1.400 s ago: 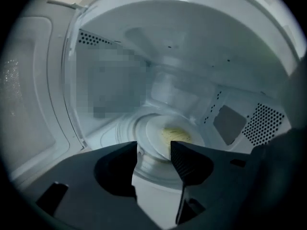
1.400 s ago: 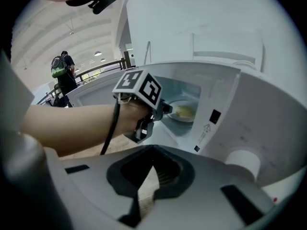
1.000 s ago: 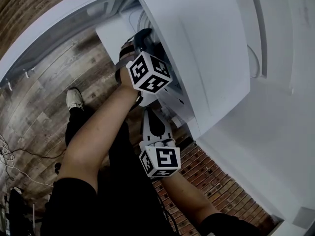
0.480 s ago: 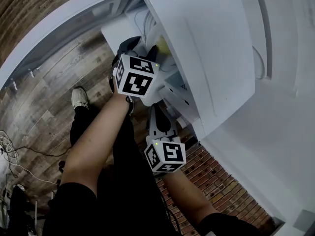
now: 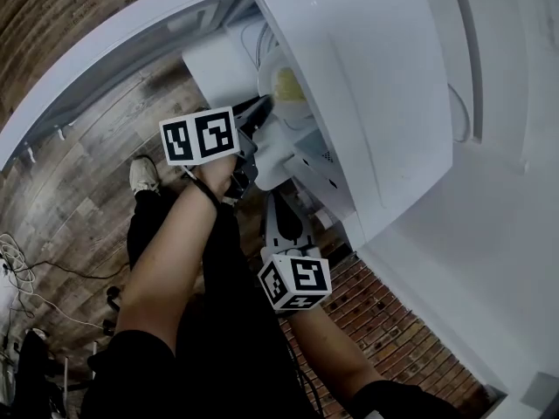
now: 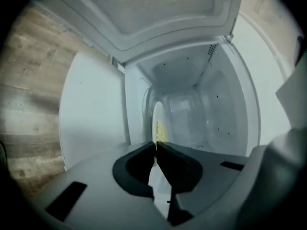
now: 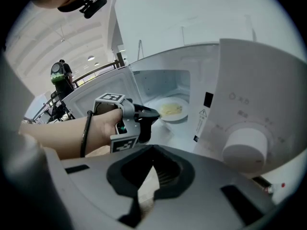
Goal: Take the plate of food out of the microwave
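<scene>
A white plate (image 7: 173, 110) of yellow food sits inside the open white microwave (image 5: 367, 77). From the left gripper it shows edge-on as a thin plate (image 6: 156, 121); from the head view only part of the plate (image 5: 284, 84) peeks out of the cavity. My left gripper (image 7: 154, 113) reaches into the opening, and its jaws are closing with the near rim between the tips. Seen along its own jaws, the left gripper (image 6: 156, 145) has dark pads meeting on that rim. My right gripper (image 5: 279, 201) hangs below the microwave front, shut and empty.
The microwave door (image 5: 105, 51) stands swung wide to the left. A control knob (image 7: 244, 147) juts from the panel right of the cavity. Below lie a wood-pattern floor (image 5: 61, 199) and a brick strip (image 5: 384, 321). A person (image 7: 60, 75) stands far off.
The left gripper has drawn back and rolled, its marker cube swinging left, and its jaws have come together at the plate's rim. The right gripper has hardly moved.
</scene>
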A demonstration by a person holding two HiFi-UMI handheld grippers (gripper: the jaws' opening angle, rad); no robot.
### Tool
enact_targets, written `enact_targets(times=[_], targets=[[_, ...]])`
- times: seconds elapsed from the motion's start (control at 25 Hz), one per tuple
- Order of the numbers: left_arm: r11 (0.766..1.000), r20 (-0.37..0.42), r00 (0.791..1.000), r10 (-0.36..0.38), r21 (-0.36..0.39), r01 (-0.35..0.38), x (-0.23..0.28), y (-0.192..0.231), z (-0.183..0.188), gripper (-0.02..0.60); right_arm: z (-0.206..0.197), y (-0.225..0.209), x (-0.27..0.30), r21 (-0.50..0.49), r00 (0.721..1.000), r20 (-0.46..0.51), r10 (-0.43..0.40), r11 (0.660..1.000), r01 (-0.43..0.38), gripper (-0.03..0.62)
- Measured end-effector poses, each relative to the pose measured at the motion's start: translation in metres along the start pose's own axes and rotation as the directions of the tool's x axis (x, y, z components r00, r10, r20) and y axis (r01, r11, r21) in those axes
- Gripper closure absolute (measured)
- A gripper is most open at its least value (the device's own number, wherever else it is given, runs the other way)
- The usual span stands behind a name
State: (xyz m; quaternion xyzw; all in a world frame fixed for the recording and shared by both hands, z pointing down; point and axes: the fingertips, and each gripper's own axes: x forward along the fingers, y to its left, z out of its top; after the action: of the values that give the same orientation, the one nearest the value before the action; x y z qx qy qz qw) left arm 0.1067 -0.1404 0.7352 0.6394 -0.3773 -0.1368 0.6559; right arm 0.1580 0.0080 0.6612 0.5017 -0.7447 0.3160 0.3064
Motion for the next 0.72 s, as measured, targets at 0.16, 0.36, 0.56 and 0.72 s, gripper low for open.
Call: enact_targets(times=[0.16, 0.36, 0.56, 0.72], targets=[[0.991, 0.027, 0.997, -0.078, -0.109, 0.080, -0.009, 0.004, -0.001, 0.572, 0.001, 0.001, 0.000, 0.004, 1.000, 0.003, 0.006, 1.000, -0.006, 0.581], [0.970, 0.073, 0.983, -0.166, -0.168, 0.176, -0.025, 0.008, -0.002, 0.574, -0.001, 0.002, 0.002, 0.008, 1.000, 0.000, 0.005, 1.000, -0.005, 0.580], [0.951, 0.161, 0.968, -0.194, -0.211, 0.226, -0.047, 0.016, 0.005, 0.574, -0.002, 0.005, 0.004, 0.007, 1.000, 0.008, 0.011, 1.000, -0.011, 0.581], [0.934, 0.232, 0.949, -0.212, -0.238, 0.266, -0.070, 0.016, 0.009, 0.575, 0.000, 0.006, 0.005, 0.018, 1.000, 0.024, 0.006, 1.000, -0.006, 0.581]])
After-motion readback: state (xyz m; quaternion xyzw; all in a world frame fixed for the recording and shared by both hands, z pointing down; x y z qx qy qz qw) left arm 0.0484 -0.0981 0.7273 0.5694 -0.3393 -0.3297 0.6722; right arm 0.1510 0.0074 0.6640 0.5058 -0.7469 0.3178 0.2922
